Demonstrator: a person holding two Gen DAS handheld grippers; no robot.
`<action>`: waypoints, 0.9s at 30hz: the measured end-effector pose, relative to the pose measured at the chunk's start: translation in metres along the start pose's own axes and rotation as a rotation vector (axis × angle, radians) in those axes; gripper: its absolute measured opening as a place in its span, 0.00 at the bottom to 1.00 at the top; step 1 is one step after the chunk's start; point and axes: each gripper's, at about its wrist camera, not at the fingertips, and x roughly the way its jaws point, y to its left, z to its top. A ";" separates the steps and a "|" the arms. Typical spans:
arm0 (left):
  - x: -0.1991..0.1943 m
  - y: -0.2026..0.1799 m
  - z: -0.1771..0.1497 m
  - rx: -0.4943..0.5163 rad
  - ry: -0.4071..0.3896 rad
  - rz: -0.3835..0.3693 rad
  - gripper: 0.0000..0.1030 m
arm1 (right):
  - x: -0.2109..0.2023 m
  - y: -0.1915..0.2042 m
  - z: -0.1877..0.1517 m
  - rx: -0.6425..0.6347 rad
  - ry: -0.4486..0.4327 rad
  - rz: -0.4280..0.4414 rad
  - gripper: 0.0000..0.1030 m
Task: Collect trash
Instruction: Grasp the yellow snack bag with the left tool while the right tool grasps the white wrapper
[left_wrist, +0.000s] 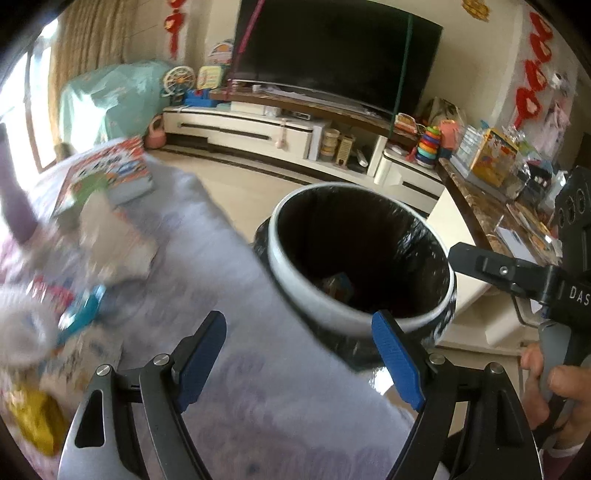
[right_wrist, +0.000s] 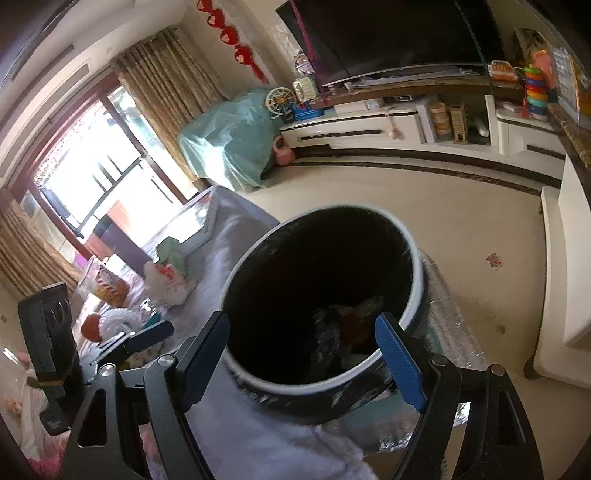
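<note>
Table (left_wrist: 229, 258) under a pale lilac cloth carries the clutter; trash bin (left_wrist: 295, 295) with a black liner stands on the floor right against the table's near edge, some scraps already at the bottom (contents too dark to identify). Remaining trash candidates sit toward the table's left edge: crumpled paper (left_wrist: 114, 240), a blue wrapper (left_wrist: 83, 312), a yellow packet (left_wrist: 33, 417) at the near-left corner; all blurred, so can't confirm what they are. Left gripper (left_wrist: 299, 358) has its jaws spread wide with nothing between them, over the cloth beside the bin's rim. Right gripper (right_wrist: 303, 362) is likewise spread and empty, aimed straight into the bin mouth. Both look like post-drop state. Next step, my read: go for the nearest piece, probably the blue wrapper. Approach low and flat, pinch the item only, don't snag the cloth, lift clear of the rim before releasing.
</note>
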 end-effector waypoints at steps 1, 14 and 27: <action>-0.005 0.005 -0.007 -0.018 0.000 -0.002 0.79 | 0.000 0.004 -0.003 -0.006 -0.001 0.001 0.84; -0.086 0.054 -0.084 -0.146 -0.033 0.038 0.79 | 0.014 0.056 -0.056 -0.036 0.064 0.092 0.86; -0.148 0.091 -0.133 -0.266 -0.046 0.139 0.79 | 0.030 0.106 -0.090 -0.126 0.103 0.155 0.86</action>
